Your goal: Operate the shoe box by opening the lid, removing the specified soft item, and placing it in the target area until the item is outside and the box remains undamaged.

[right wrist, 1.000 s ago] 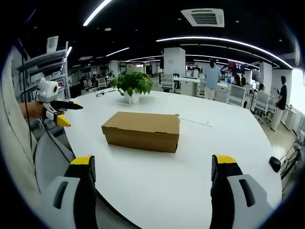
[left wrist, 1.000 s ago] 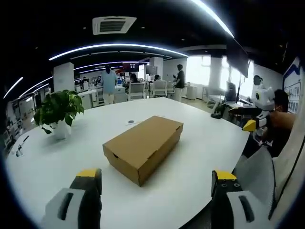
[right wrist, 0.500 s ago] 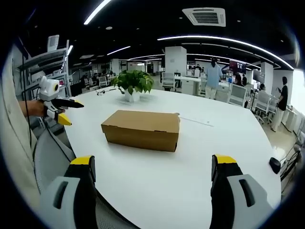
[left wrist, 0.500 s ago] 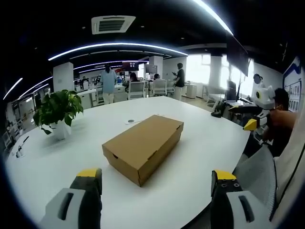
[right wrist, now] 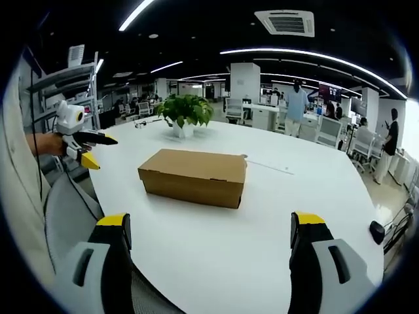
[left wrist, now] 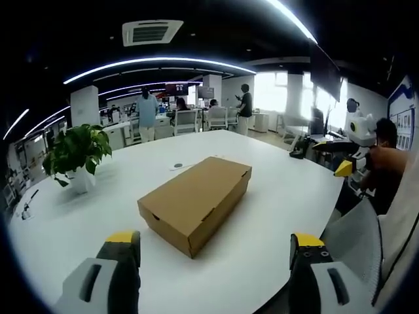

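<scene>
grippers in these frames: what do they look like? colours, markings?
Left gripper and right gripper: chunky black jaws, yellow tips, pale grey housings with a dark slot. Seen from the side, the left gripper carries a white box above a black body with yellow-tipped jaws.

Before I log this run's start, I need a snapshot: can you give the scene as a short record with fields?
box: brown cardboard shoe box, lid closed, lying flat
surface: white table
plant: potted, green, beyond the box, apart from it
left gripper: open, short of the box
right gripper: open, short of the box
soft item: hidden, cannot tell
background: office, people standing
</scene>
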